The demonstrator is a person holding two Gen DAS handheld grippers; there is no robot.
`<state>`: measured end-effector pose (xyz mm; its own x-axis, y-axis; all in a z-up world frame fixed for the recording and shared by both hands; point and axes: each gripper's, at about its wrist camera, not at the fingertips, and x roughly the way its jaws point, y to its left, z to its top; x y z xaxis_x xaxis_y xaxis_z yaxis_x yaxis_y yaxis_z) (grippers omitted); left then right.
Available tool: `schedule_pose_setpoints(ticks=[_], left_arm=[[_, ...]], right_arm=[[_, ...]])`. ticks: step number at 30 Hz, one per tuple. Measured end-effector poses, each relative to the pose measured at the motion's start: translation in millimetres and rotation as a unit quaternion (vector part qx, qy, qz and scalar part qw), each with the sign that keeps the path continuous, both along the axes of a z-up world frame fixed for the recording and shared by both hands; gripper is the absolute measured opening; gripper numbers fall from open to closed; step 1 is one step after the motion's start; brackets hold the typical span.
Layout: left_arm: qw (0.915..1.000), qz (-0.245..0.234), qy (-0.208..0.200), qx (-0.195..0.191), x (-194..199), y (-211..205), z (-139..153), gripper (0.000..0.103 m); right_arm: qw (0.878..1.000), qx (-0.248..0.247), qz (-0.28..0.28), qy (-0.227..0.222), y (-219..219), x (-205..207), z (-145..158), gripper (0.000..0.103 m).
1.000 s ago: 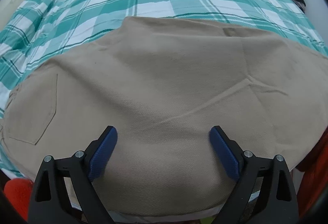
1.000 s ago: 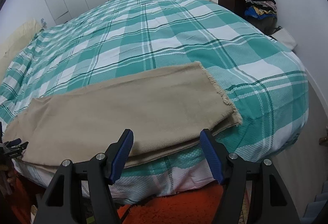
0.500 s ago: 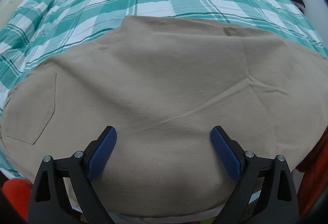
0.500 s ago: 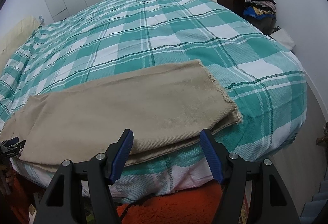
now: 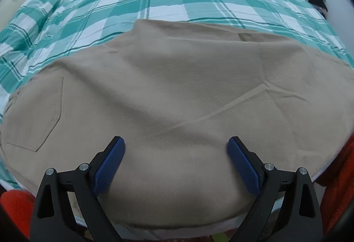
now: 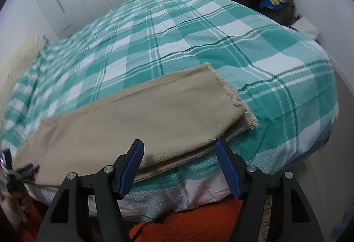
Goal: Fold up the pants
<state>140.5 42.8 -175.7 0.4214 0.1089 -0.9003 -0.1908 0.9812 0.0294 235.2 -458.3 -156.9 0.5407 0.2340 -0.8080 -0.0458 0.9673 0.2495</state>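
Two spread grippers, flat pants (image 5: 177, 91)

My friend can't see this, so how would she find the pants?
Look at the big bed with the green and white checked cover. Along its near edge lies one long, flat piece of tan cloth: the pants, with a pocket stitched at one end and frayed leg hems at the other. They are the only plain, unpatterned thing on the bed.

Bed (image 6: 221, 43) under green-white plaid cover fills my frames. Tan pants (image 6: 137, 116) lie flat along its near edge, lower centre.
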Motion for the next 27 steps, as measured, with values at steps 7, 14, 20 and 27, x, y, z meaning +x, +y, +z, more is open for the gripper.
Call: schedule_pose_setpoints(ticks=[7, 14, 20, 27], left_arm=[[0.9954, -0.007, -0.006, -0.095, -21, 22, 30, 0.093], [0.9681, 0.124, -0.066, -0.207, -68, 157, 91, 0.093], [0.9235, 0.28, -0.08, -0.249, -121, 283, 95, 0.079], [0.9004, 0.328, -0.047, -0.283, -129, 310, 52, 0.052]], right_arm=[[0.992, 0.105, -0.062, 0.005, -40, -8, -5, 0.067], [0.983, 0.164, -0.082, 0.016, -53, -13, -11, 0.067], [0.991, 0.122, -0.06, 0.022, -33, -2, -10, 0.067], [0.992, 0.113, -0.061, 0.022, -29, -1, -10, 0.067]])
